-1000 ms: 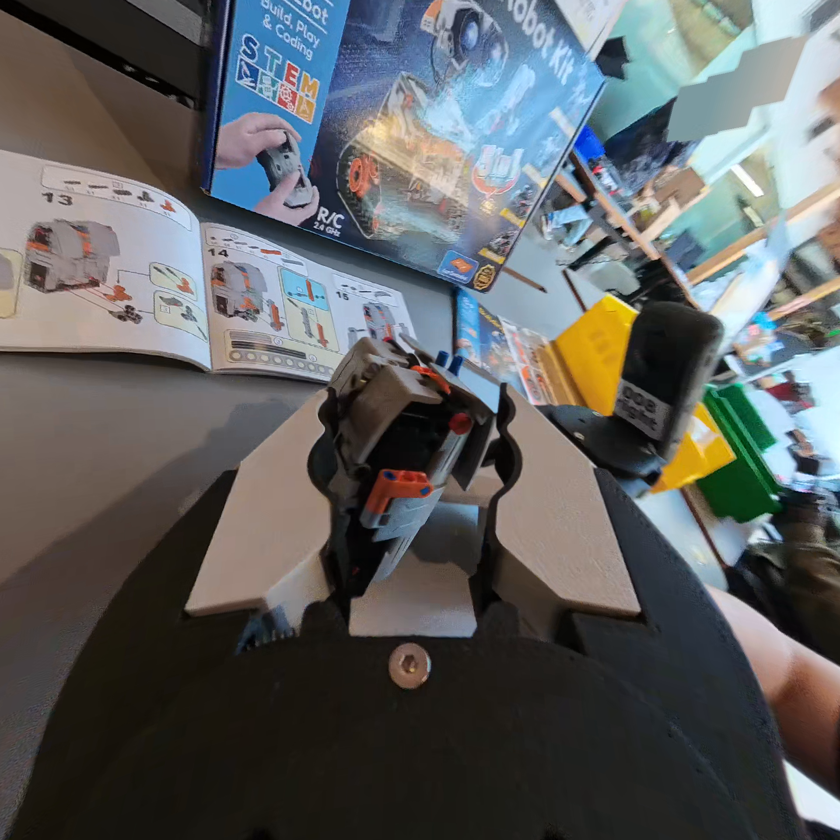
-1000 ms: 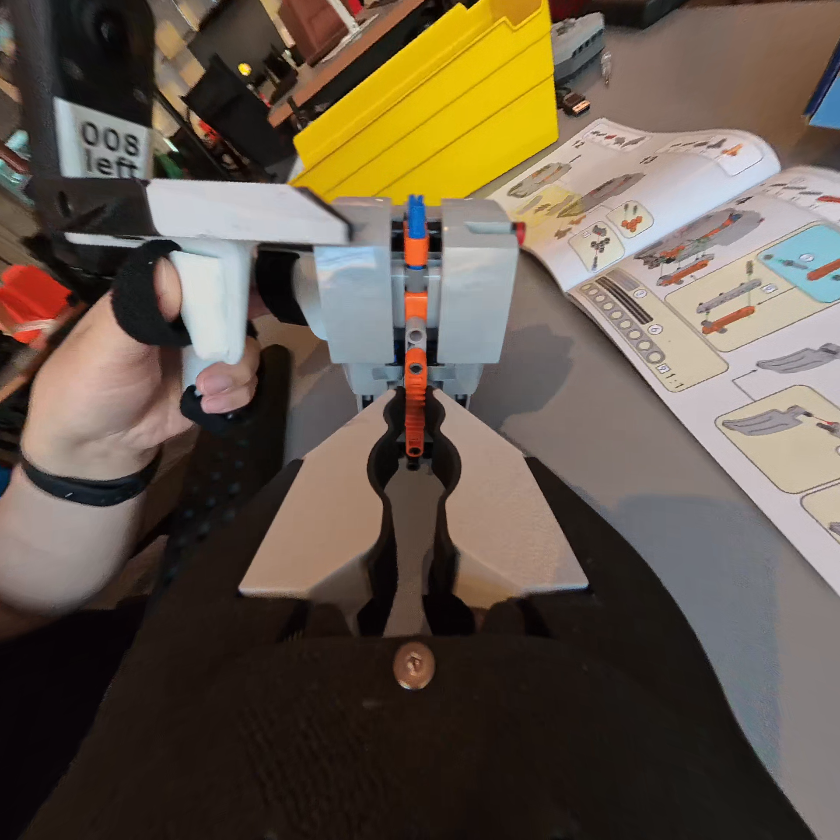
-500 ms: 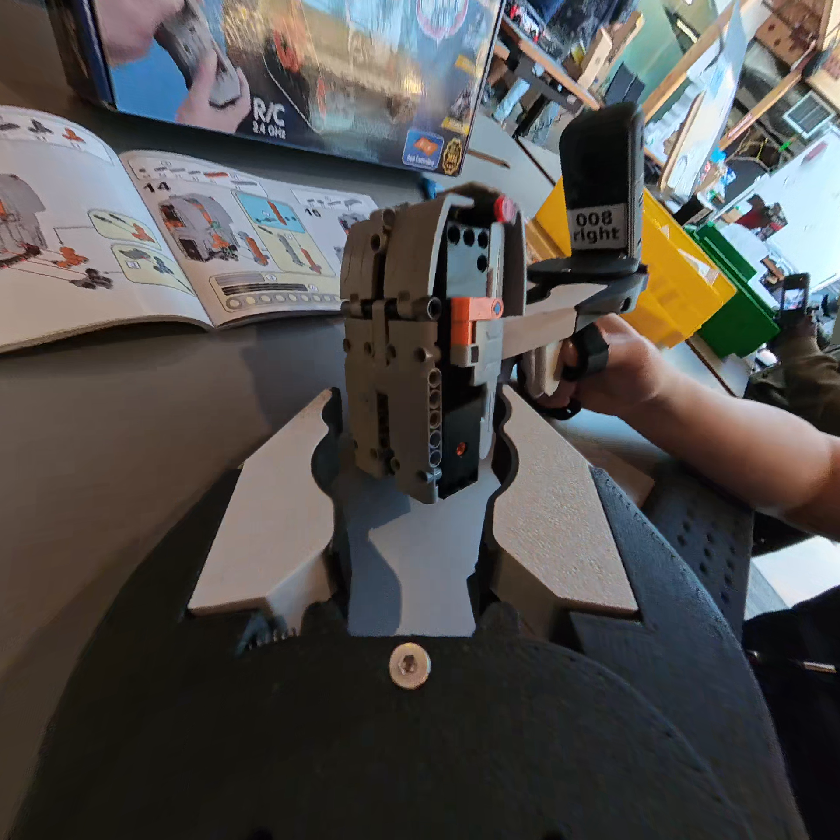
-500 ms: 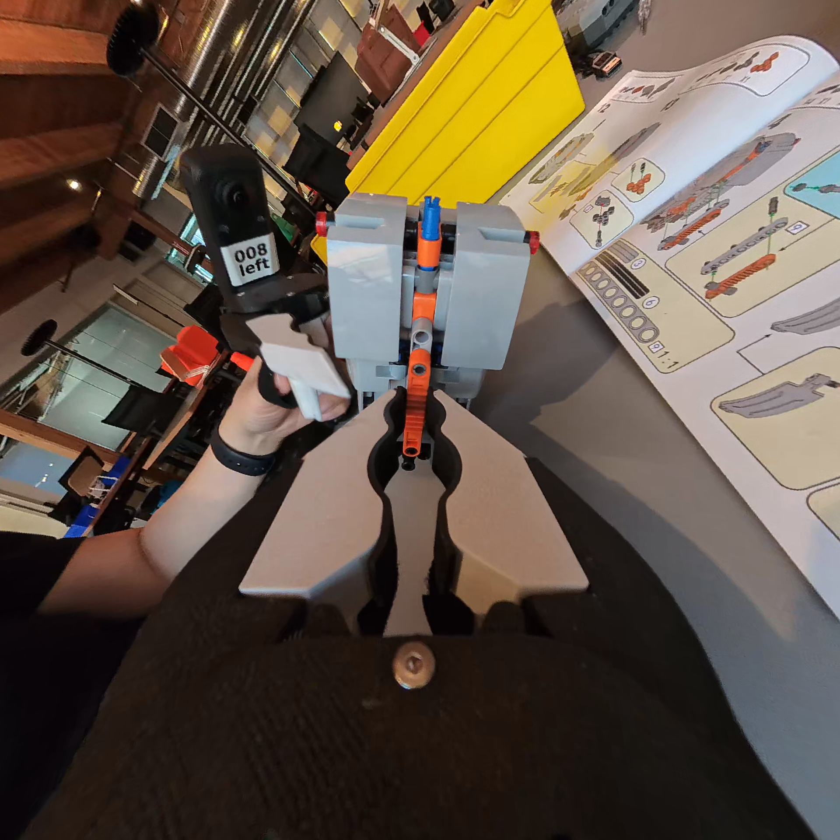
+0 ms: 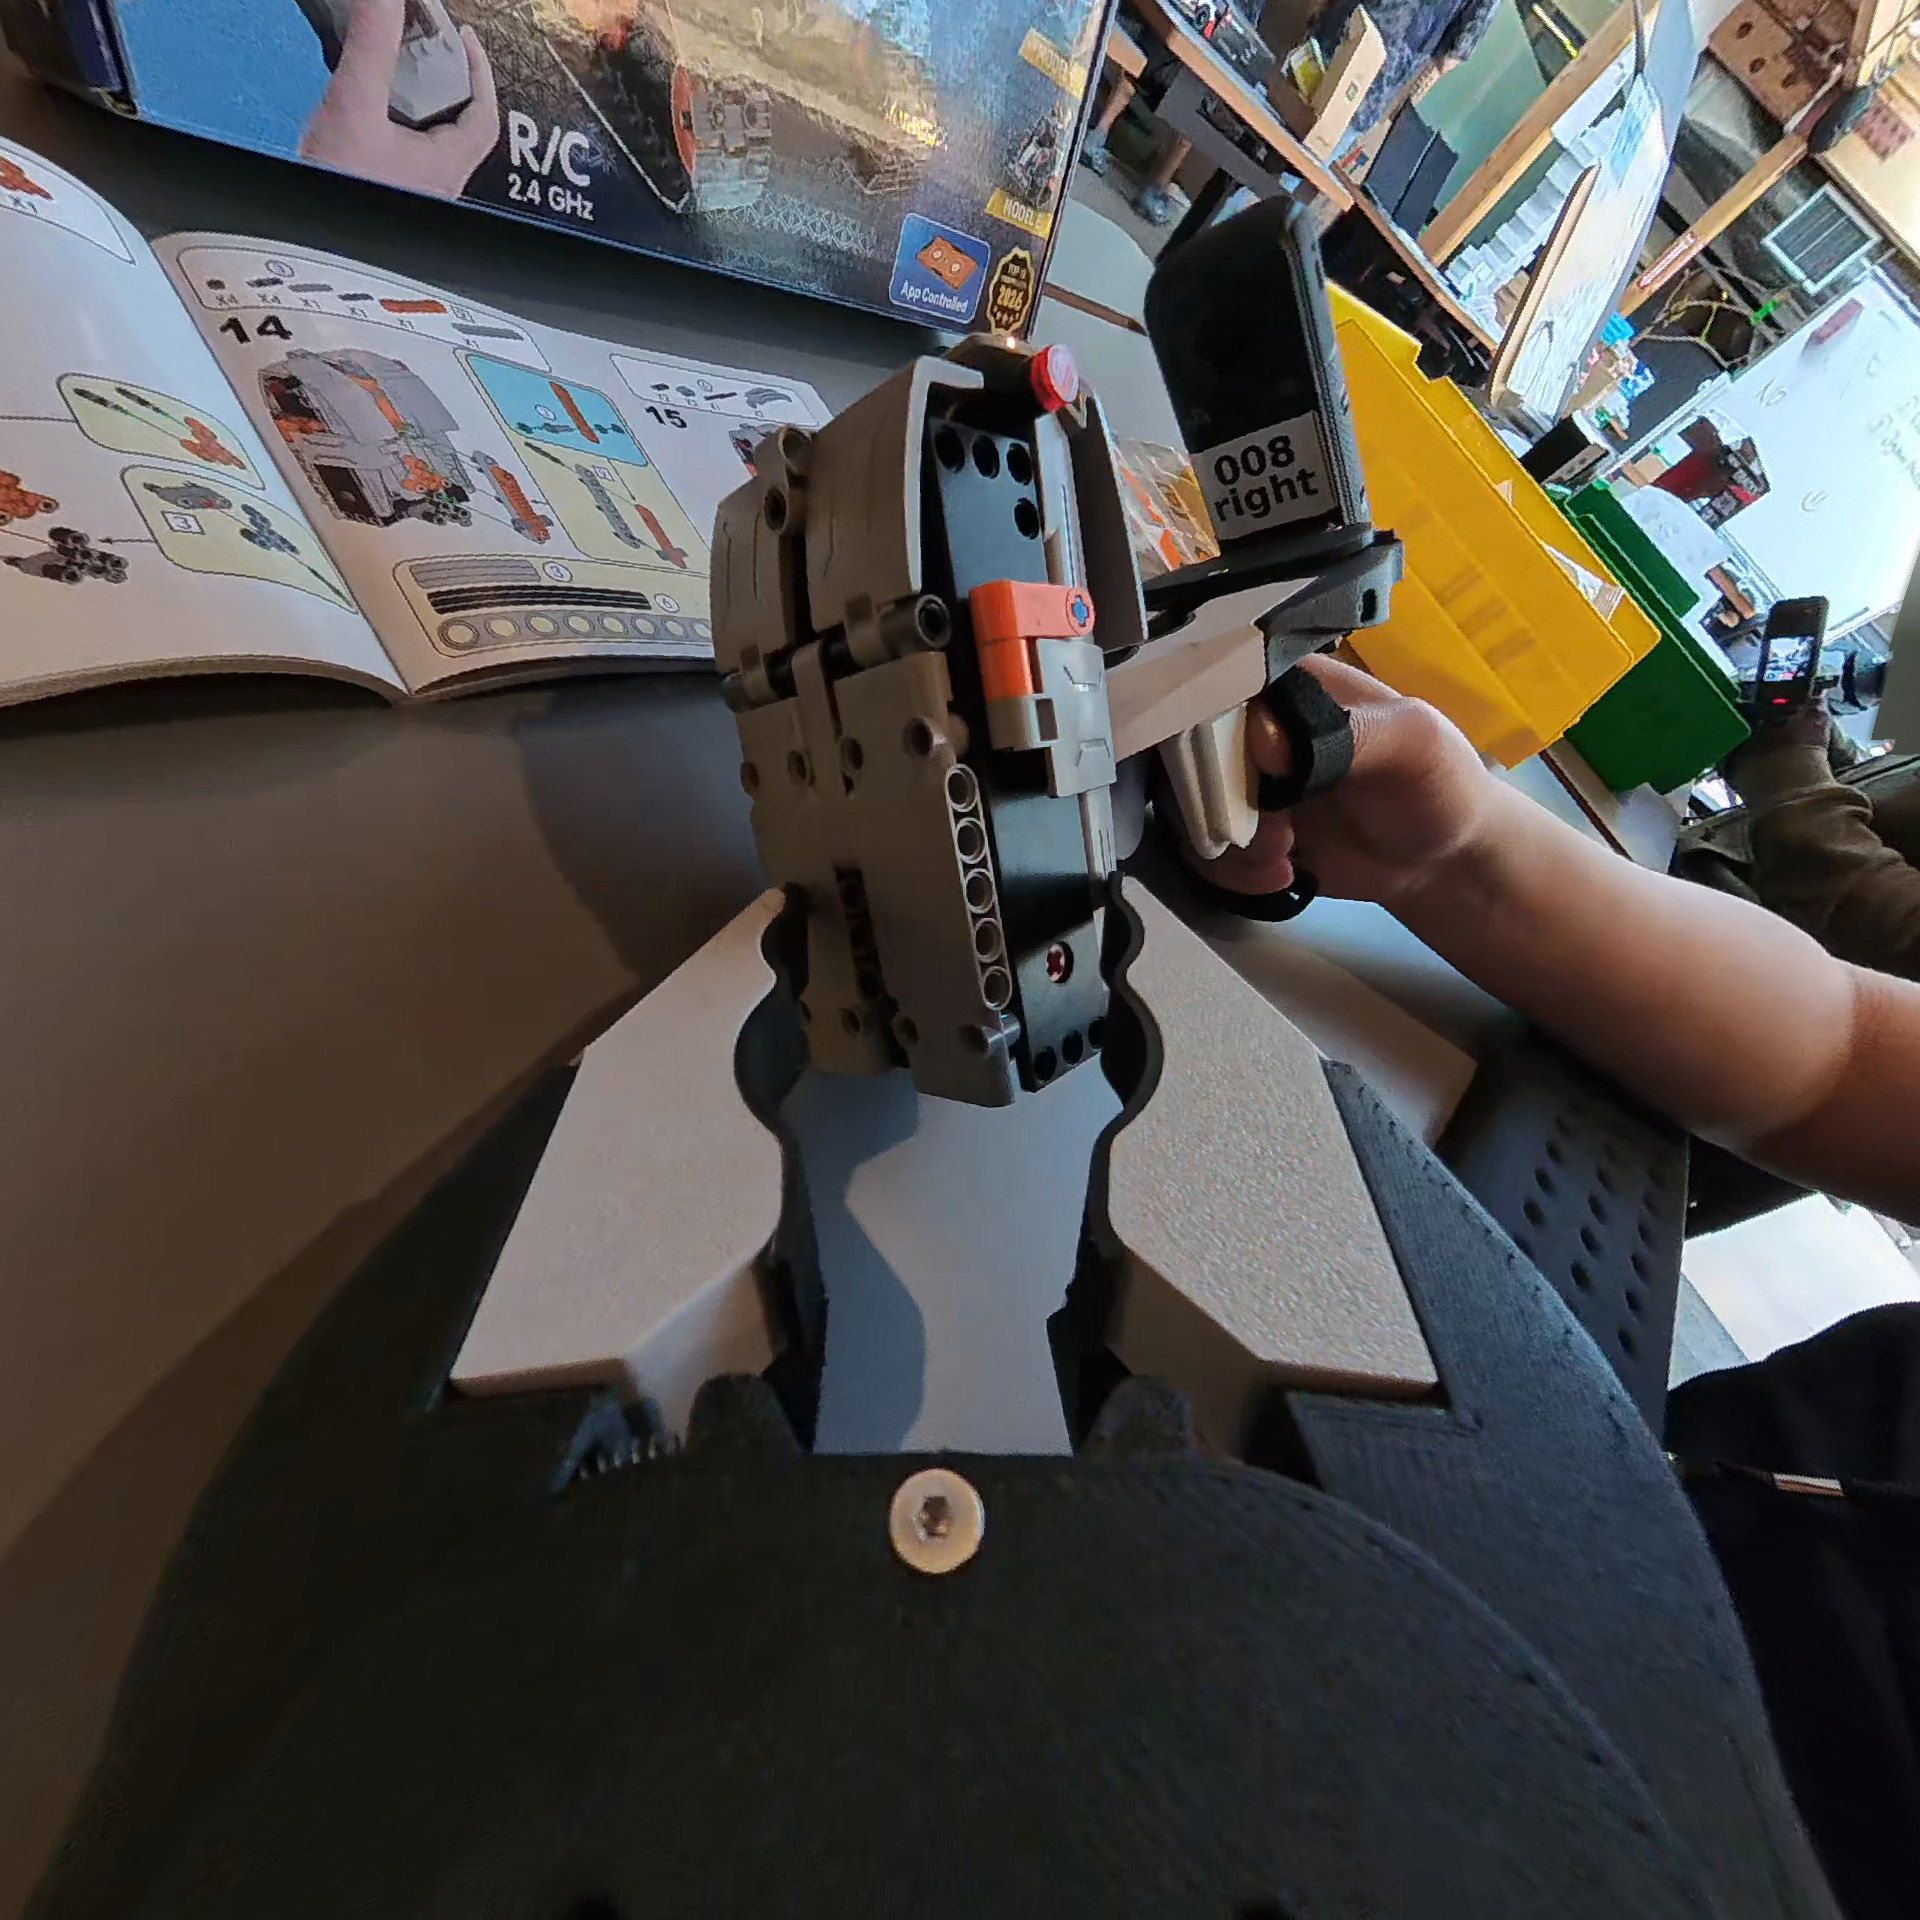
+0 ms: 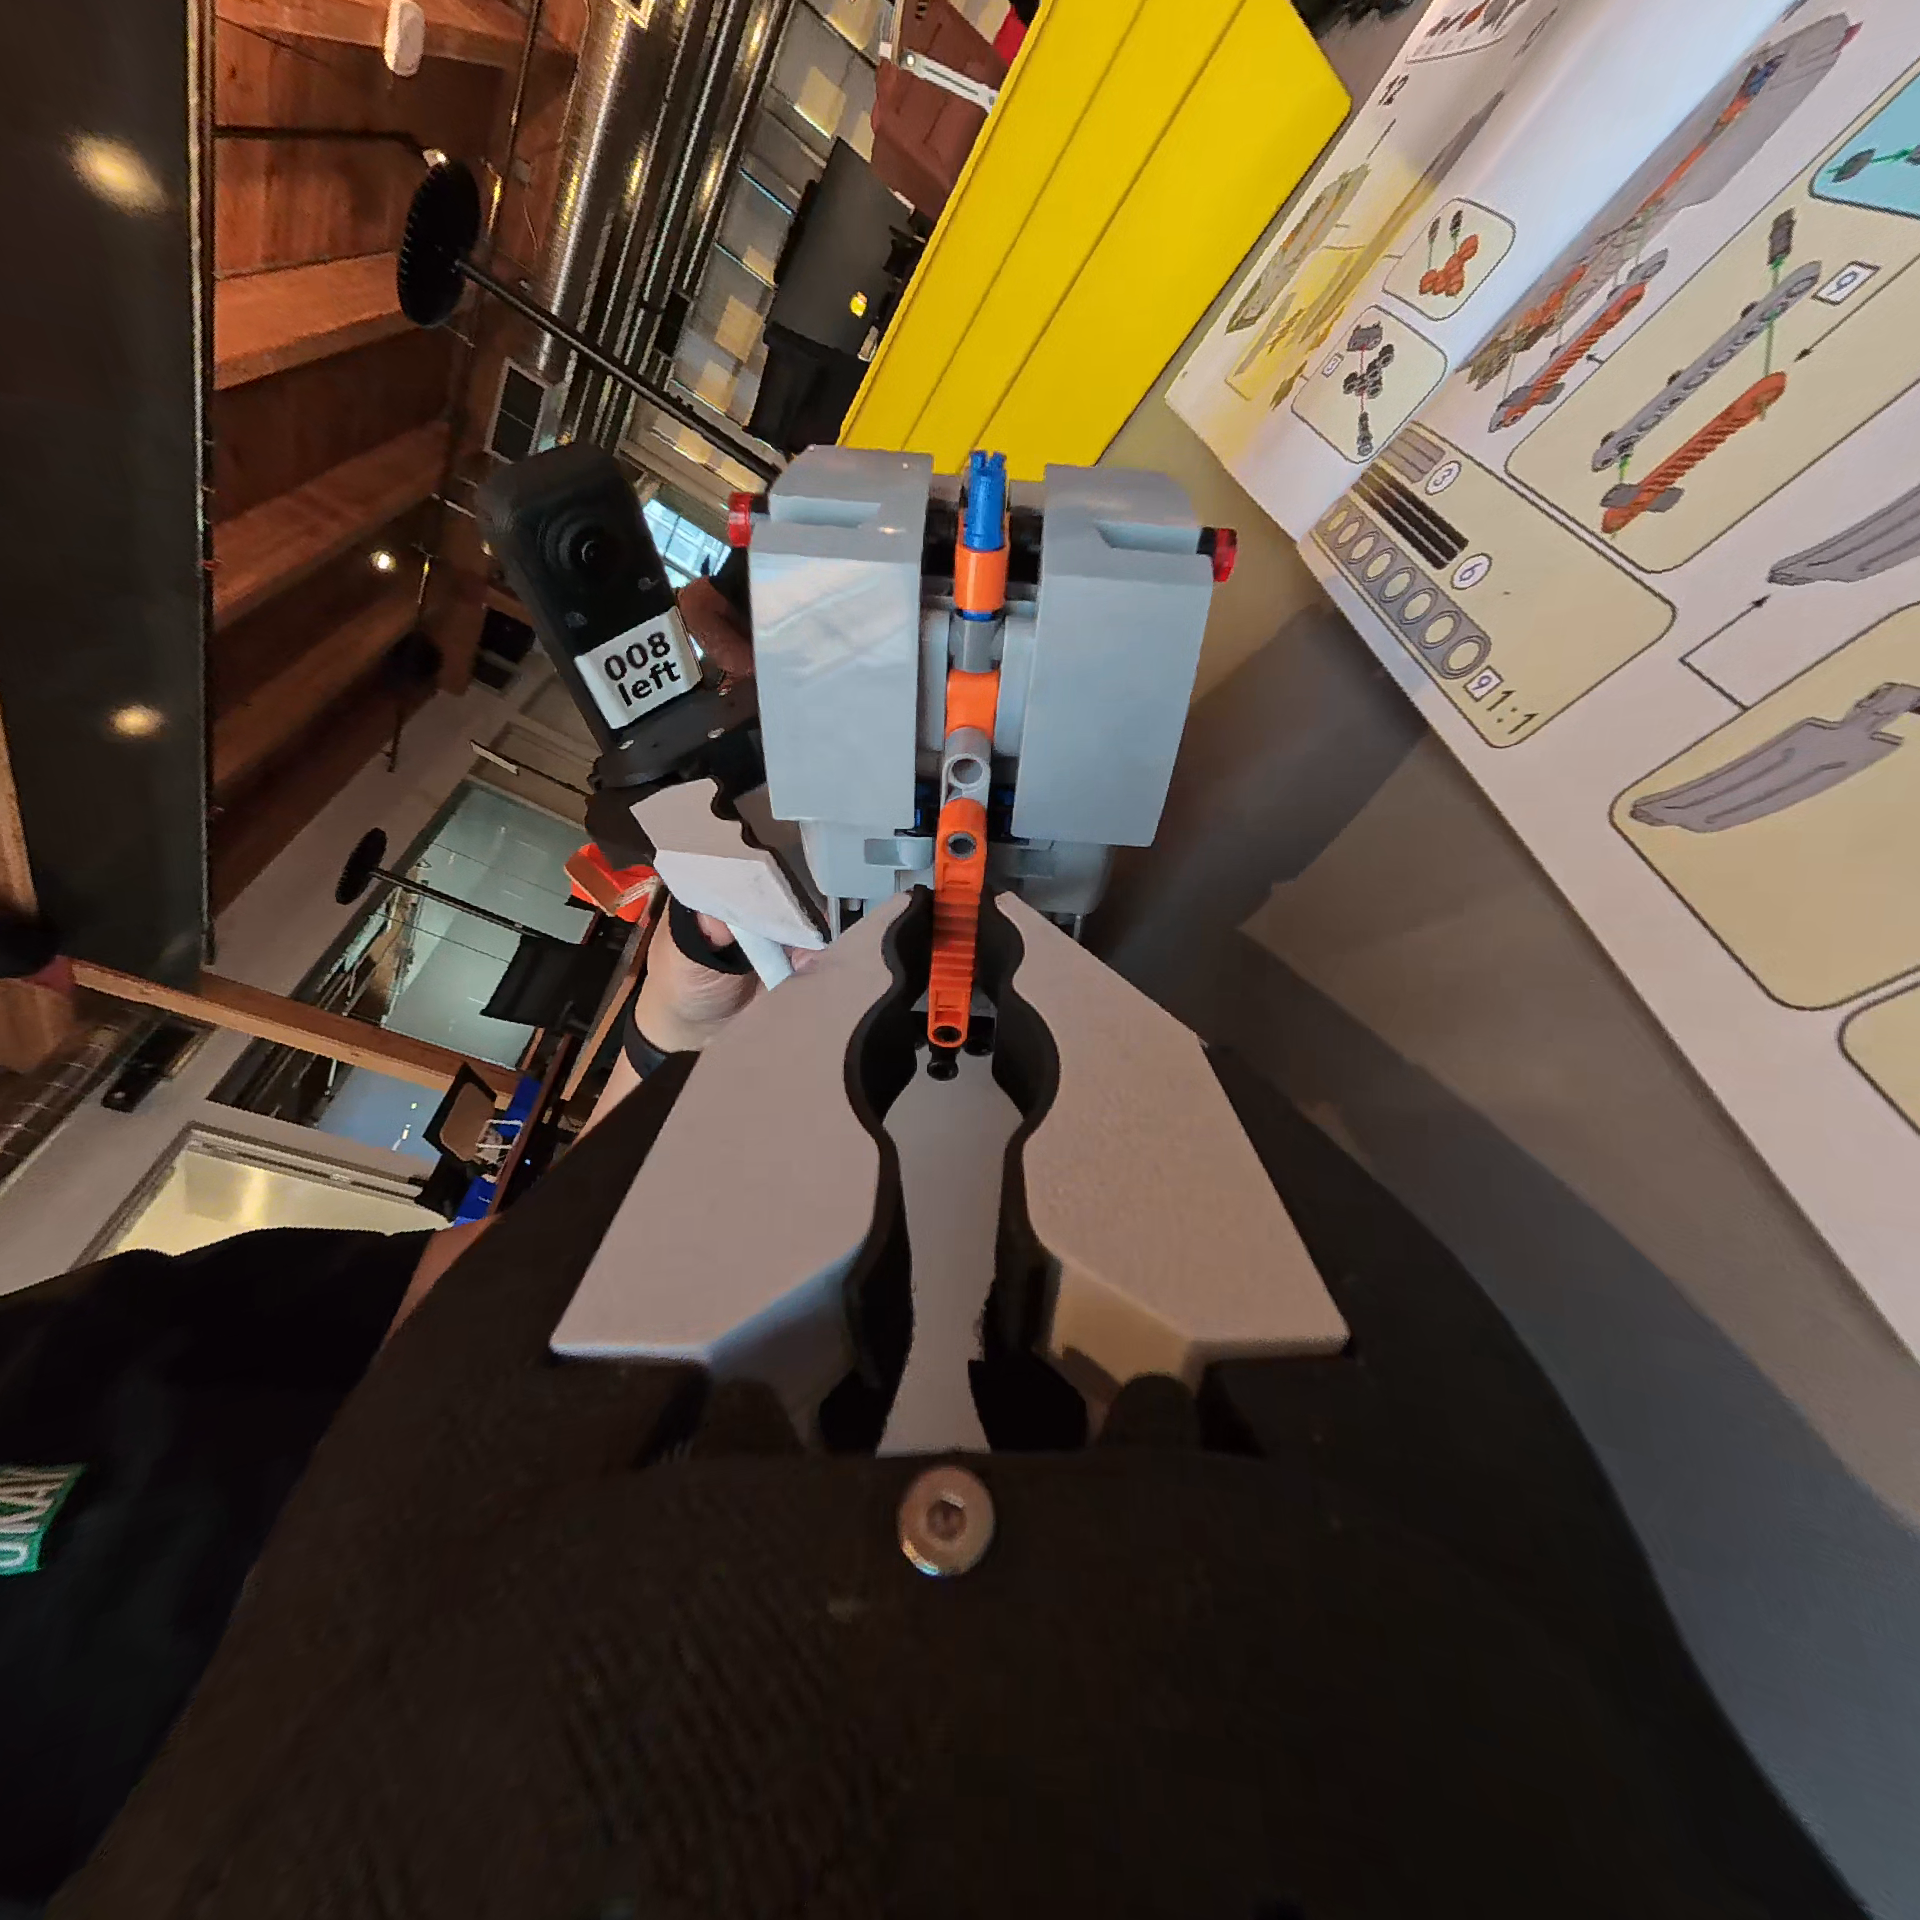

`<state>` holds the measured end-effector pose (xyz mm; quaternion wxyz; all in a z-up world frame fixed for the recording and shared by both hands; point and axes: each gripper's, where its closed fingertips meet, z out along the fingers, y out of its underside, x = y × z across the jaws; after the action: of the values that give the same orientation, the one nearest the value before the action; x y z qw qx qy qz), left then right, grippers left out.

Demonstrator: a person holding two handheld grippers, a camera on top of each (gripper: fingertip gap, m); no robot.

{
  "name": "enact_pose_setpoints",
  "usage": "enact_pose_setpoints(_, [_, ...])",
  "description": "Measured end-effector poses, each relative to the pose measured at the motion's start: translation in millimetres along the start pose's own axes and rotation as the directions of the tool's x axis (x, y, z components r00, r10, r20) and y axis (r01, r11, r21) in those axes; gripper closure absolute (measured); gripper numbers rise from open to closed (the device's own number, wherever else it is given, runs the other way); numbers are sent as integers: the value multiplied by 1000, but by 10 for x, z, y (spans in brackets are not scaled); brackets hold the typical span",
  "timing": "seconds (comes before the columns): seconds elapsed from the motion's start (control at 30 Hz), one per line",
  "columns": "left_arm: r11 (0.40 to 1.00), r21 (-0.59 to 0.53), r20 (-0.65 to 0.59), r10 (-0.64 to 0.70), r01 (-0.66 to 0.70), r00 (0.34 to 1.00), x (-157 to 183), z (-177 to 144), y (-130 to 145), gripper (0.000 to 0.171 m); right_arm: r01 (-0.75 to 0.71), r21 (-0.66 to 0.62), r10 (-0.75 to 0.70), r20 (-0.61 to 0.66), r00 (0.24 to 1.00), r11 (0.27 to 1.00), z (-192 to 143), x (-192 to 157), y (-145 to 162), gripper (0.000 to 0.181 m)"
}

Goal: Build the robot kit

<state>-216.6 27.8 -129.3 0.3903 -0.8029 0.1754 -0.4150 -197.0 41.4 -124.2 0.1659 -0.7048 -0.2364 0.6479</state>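
A grey, black and orange brick-built model (image 5: 894, 727) is held off the grey table (image 5: 260, 935) by both grippers. My left gripper (image 5: 948, 935) is shut on the model's lower end, one finger on each side. My right gripper (image 6: 954, 920) is shut on an orange toothed beam (image 6: 956, 935) that sticks out of the model (image 6: 831, 665) between its two grey panels. A blue pin (image 6: 982, 509) tops the model's middle column. The right gripper also shows in the left wrist view (image 5: 1174, 675), held by a hand against the model's side. The left gripper shows in the right wrist view (image 6: 727, 873).
An open instruction booklet (image 5: 312, 468) lies on the table and also shows in the right wrist view (image 6: 1558, 416). The kit's box (image 5: 623, 104) stands behind it. A yellow bin (image 5: 1475, 582) and a green bin (image 5: 1652, 665) sit at the right. A person's forearm (image 5: 1662, 997) reaches in. Only a small space, under 4 cm, lies between the two pairs of fingers.
The model has turned from lying tilted in my left gripper to standing upright and has risen. The right gripper stays on the orange beam, and its view has rolled and tilted.
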Motion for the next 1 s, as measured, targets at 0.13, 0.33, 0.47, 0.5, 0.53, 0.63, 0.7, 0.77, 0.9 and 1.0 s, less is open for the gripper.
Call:
enact_pose_setpoints(0.13, [999, -1, -45, -35, 35, 998, 45, 12, 19, 117, 59, 7, -58, -17, 998, 998, -35, -29, -7, 176])
enact_pose_setpoints(0.33, [997, -27, -70, 73, -75, 995, 177, 142, 23, 114, 225, 8, -221, -161, 962, 974, -207, -119, -11, 176])
enact_pose_setpoints(0.47, [991, -24, -94, 129, -131, 987, 244, 207, -50, 101, 360, 13, -343, -276, 898, 933, -314, -131, -70, 176])
enact_pose_setpoints(0.5, [992, 1, -106, 127, -127, 986, 257, 188, -102, 100, 399, 1, -381, -295, 876, 917, -317, -135, -74, 175])
enact_pose_setpoints(0.53, [993, 25, -119, 118, -116, 986, 265, 158, -145, 98, 429, -13, -413, -304, 859, 903, -311, -141, -70, 175])
enact_pose_setpoints(0.63, [995, 68, -135, 77, -68, 988, 242, 63, -176, 91, 465, -11, -445, -309, 840, 885, -279, -173, -62, 175])
enact_pose_setpoints(0.7, [995, 90, -140, 43, -30, 989, 238, 13, -160, 81, 495, -4, -472, -310, 825, 869, -247, -202, -53, 176])
enact_pose_setpoints(0.77, [992, 129, -167, 15, 7, 986, 292, -30, -181, 71, 525, -15, -503, -308, 807, 851, -195, -234, -26, 176])
enact_pose_setpoints(0.9, [987, 159, -156, -5, 30, 988, 260, -71, -228, 70, 542, -16, -516, -329, 791, 840, -88, -286, -7, 176])
enact_pose_setpoints(1.0, [989, 133, -170, -42, 66, 985, 249, -43, -199, 73, 578, -23, -538, -397, 743, 816, -33, -289, -49, 176])
